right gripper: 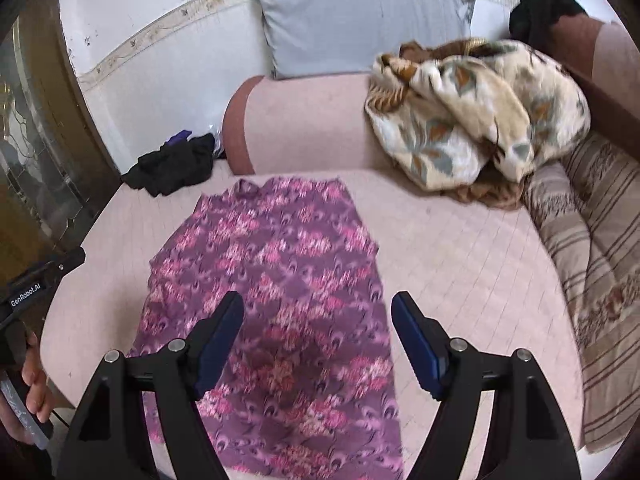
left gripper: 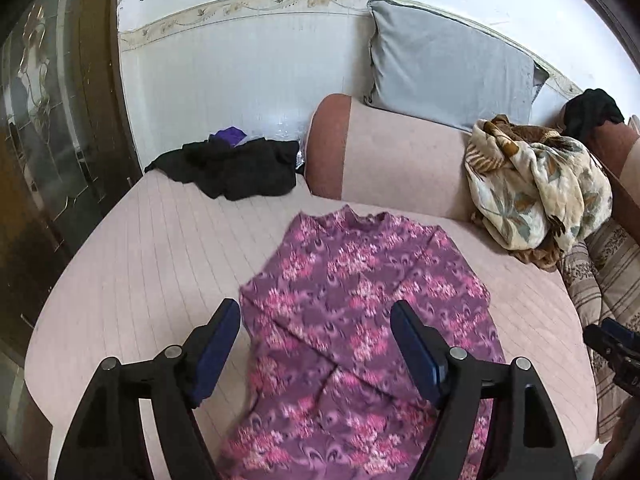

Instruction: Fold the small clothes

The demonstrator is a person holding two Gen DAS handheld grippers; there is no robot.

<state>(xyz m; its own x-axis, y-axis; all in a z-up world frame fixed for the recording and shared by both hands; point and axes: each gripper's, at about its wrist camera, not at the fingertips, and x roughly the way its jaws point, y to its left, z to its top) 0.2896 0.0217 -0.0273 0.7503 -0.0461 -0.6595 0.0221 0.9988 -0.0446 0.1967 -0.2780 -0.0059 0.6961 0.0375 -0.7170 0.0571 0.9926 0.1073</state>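
1 purple floral top [left gripper: 360,320] flat on pink sofa seat [left gripper: 132,264], sleeves folded in, neck toward backrest; 2 grippers, left gripper [left gripper: 316,344] and right gripper [right gripper: 318,340], spread, hovering over hem; 1 black clothes pile [left gripper: 228,168]; 1 grey pillow [left gripper: 448,68]; 1 floral blanket [left gripper: 536,192].

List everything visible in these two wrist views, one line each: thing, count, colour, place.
floral top: 1, purple with pink flowers, spread on the sofa seat below both grippers.
sofa seat: 1, pale pink, fills the foreground.
bolster: 1, pink with a reddish end, behind the top.
pillow: 1, grey, against the wall.
blanket: 1, cream with leaf print, bunched at the right.
dark clothes pile: 1, black with a purple piece, far left of the seat.
black garment: 1, black, on the far right armrest.
striped cover: 1, beige-brown, right edge.
left gripper: 1, black with blue pads, open.
right gripper: 1, same, open.
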